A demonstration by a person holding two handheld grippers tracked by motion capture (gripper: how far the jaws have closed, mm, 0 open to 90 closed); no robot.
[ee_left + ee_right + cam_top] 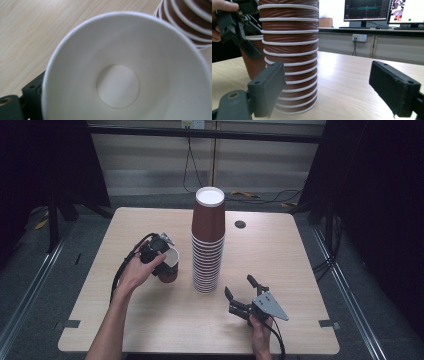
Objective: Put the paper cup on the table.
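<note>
Cup (169,264) clamped in left gripper (159,251), standing upright beside stack (208,240); right gripper (242,294) spread wide, plenty left to unstack.

I note the table (280,270) top is pale wood-grain laminate, smooth, with a faint sheen. The single cup (120,75) in my left gripper (161,251) is paper: matt white inside, ribbed brown outside. The cup stack (289,50) near the table's middle shows the same ribbed brown paper (rolled white rims). Right gripper (334,87) jaws are matt black plastic, slightly grainy; its top plate looks dull grey metal.
</note>
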